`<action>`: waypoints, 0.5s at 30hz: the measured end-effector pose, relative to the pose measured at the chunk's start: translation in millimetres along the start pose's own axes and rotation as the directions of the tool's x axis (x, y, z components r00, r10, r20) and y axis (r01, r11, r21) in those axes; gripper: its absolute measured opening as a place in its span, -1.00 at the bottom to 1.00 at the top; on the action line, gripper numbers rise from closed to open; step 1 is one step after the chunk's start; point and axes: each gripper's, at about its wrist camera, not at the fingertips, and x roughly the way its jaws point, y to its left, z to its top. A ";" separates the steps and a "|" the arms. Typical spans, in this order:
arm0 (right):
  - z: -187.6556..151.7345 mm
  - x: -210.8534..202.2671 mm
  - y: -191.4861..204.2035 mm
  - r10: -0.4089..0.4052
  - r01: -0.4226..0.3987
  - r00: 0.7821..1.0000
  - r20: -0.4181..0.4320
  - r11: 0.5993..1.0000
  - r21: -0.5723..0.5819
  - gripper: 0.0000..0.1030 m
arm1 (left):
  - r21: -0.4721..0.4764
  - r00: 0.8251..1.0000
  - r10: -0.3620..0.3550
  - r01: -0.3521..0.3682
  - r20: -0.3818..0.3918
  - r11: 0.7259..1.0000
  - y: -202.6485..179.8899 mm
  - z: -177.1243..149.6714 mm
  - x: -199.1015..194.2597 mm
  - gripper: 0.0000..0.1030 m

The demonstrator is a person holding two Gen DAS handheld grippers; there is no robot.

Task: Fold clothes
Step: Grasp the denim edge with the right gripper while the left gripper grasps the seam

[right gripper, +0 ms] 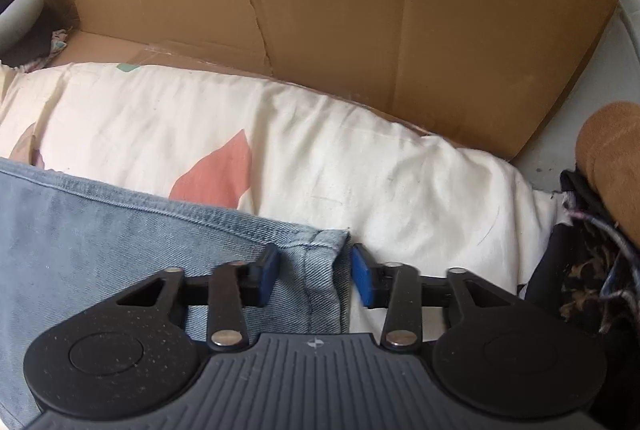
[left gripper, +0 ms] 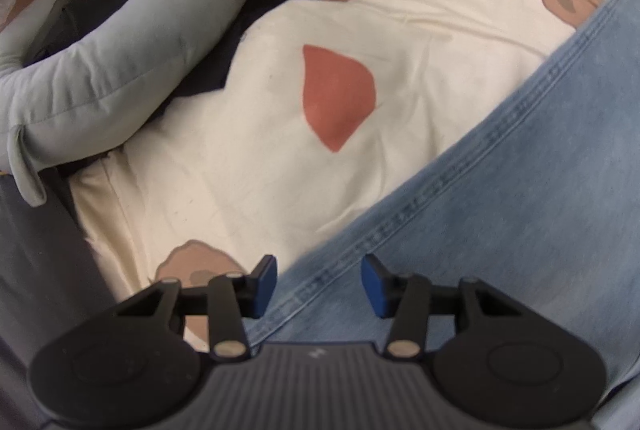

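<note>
Right tool [right gripper: 315, 275] straddles the jeans [right gripper: 120, 230] hem corner, pads apart; left tool [left gripper: 319, 280] half-wide over the seam.

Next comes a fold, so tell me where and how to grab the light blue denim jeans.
Grip the light blue denim jeans at the stitched hem corner, which lies flat on the cream patterned quilt. Come from above: the right gripper already straddles that thick edge, pads either side. The left gripper takes the side seam.
</note>
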 end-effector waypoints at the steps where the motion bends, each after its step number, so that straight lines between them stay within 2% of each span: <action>1: 1.1 -1.1 -0.3 -0.004 0.004 1.000 0.001 1.000 0.000 -0.58 | 0.008 1.000 0.007 -0.007 -0.005 1.000 2.1 0.0 -0.9 -0.05; 4: 2.4 -7.6 -0.2 -0.016 0.015 1.000 0.011 1.000 0.007 -0.67 | 0.002 0.999 0.032 -0.032 0.000 0.999 10.8 1.0 -5.7 -0.06; 6: 5.6 -17.2 6.7 -0.057 0.059 0.997 0.042 0.998 -0.033 -0.68 | 0.010 1.000 0.030 -0.030 -0.002 0.999 12.5 1.1 -6.5 -0.06; 10: 14.7 -34.6 13.9 -0.090 0.095 0.992 0.090 0.994 -0.049 -0.69 | 0.082 0.999 0.016 -0.013 -0.033 0.997 2.0 1.8 1.7 -0.05; 15: 25.1 -55.3 12.7 -0.093 0.099 0.986 0.139 0.995 -0.032 -0.69 | 0.125 1.000 -0.010 0.012 -0.015 0.992 -17.3 9.0 13.4 -0.01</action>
